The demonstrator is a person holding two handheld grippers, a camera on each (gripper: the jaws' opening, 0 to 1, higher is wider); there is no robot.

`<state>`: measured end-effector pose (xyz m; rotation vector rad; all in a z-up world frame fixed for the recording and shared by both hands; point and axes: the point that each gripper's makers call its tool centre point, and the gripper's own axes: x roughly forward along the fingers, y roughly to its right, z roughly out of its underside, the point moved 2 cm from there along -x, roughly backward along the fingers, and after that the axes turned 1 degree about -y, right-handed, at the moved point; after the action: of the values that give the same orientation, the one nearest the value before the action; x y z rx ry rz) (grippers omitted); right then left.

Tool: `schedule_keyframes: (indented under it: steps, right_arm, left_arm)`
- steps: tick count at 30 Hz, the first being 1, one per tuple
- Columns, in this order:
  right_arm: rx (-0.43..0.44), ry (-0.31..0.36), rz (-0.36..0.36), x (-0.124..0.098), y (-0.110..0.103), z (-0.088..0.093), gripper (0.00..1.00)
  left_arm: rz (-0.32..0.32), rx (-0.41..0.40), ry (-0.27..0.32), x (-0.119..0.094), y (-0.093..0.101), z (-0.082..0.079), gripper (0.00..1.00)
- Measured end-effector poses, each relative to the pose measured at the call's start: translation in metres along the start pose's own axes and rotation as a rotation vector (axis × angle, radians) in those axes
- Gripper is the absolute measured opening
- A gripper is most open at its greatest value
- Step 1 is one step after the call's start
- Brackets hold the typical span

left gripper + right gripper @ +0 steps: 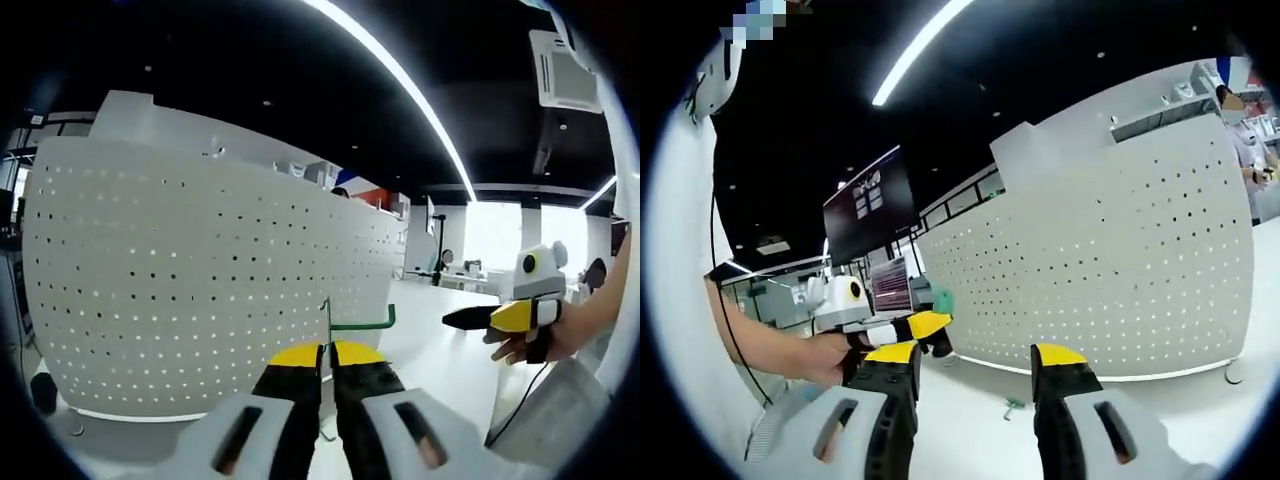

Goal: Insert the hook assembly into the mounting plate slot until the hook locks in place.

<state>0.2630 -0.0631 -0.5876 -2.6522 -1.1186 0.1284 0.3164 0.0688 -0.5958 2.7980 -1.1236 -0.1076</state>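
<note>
Left gripper [327, 362] clamped on green hook [362, 322] before pegboard [200, 290]; right gripper [975, 362] open, empty.

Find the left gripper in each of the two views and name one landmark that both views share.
Left gripper view: the left gripper rises from the bottom centre, jaws shut on the green hook.
Right gripper view: it comes in from the left at mid-height, held in a hand, tips pointing right.
Shared landmark: the white perforated panel, standing beyond the gripper in both views.
</note>
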Motion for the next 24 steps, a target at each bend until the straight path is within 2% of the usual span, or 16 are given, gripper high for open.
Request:
schedule_keyframes:
  steps: [12,18,24]
  right_arm:
    - [-0.008,0.003,-0.036,0.029,-0.010,-0.004,0.39]
    - [-0.019,0.002,-0.046,0.041,-0.013,-0.005,0.31]
    - [-0.016,0.005,-0.065,0.051,-0.017,-0.007,0.28]
  left_arm:
    - [0.015,0.012,0.004,0.004,0.003,-0.002,0.03]
    - [0.021,0.012,0.002,0.006,0.005,-0.001,0.03]
    - [0.026,0.013,0.003,0.007,0.008,-0.001,0.03]
